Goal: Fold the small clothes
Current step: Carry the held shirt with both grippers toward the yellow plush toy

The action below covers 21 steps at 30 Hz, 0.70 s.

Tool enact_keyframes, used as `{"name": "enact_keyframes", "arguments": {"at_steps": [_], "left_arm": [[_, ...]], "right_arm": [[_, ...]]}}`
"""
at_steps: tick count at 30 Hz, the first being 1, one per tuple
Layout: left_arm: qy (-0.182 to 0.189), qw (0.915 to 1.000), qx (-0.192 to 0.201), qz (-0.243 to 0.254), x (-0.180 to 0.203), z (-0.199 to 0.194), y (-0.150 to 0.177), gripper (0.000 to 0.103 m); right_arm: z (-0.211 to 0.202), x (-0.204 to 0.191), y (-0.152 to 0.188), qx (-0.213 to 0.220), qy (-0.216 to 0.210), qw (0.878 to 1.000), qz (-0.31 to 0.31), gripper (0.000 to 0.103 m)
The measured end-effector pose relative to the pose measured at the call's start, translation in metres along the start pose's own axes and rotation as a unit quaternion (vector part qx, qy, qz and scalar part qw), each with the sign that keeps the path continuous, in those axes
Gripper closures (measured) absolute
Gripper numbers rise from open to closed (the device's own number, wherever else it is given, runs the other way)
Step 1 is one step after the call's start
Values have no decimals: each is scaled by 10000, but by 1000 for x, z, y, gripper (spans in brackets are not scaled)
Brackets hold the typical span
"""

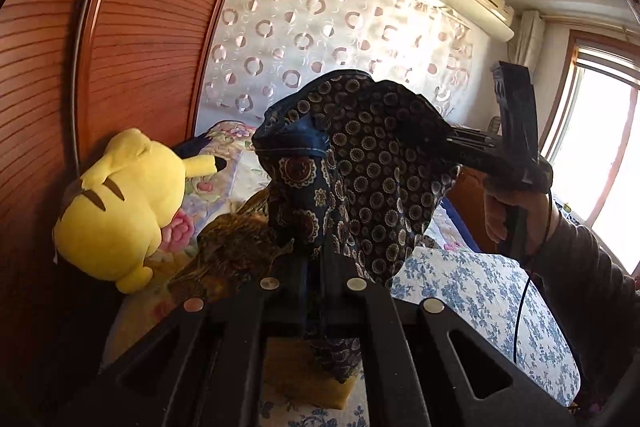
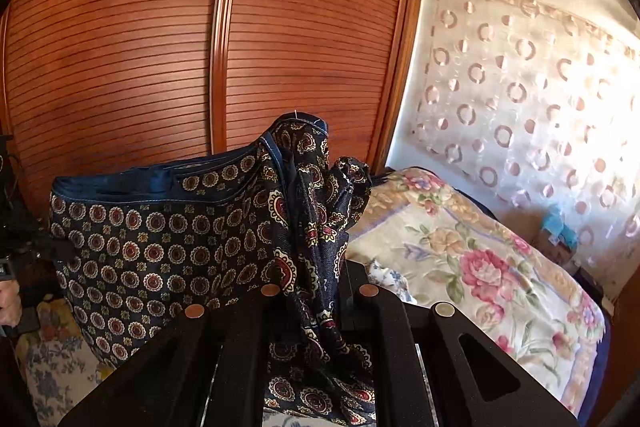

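Both hand-held grippers' tips vanish inside the bunched patterned garment (image 2: 160, 251).

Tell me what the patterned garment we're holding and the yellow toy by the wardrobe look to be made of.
Patterned garment: thin woven cloth, probably cotton or a silky blend, with a printed medallion pattern; it drapes in soft folds and has a stitched navy band. Yellow toy: plush, a matte fuzzy pile over soft stuffing, judging by its rounded, dented shape.

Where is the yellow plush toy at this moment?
In the left wrist view, the yellow plush toy lies at the left, against the wooden wardrobe and beside the floral blanket.
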<state>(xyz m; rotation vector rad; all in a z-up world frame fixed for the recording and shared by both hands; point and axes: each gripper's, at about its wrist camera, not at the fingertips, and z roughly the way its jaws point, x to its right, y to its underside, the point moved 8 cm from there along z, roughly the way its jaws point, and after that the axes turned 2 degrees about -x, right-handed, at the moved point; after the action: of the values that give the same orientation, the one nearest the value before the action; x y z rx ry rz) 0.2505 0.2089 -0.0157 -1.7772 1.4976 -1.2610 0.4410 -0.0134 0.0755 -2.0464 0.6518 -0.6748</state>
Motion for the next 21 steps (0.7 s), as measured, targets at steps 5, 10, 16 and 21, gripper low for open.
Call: {"name": "enact_keyframes", "arguments": {"at_steps": [5,10,16,21], "left_arm": [[-215,9994,-229,-169,-23,18,18,98],[-326,9980,-363,-402,-41,20,36,98],[-421,9979,-355,-345,-34,14,44,98],[-519,9970,-438,-359,-40,21,45,98]], "right_arm": [[9,4,-2,-191,-46,9998,-85,95],[35,7,-7,-429,-71,9990,-136,95],[67,0,-13,-642,-181,9974,-277,94],[88,13,-14,-759,51,9971,-75,76]]}}
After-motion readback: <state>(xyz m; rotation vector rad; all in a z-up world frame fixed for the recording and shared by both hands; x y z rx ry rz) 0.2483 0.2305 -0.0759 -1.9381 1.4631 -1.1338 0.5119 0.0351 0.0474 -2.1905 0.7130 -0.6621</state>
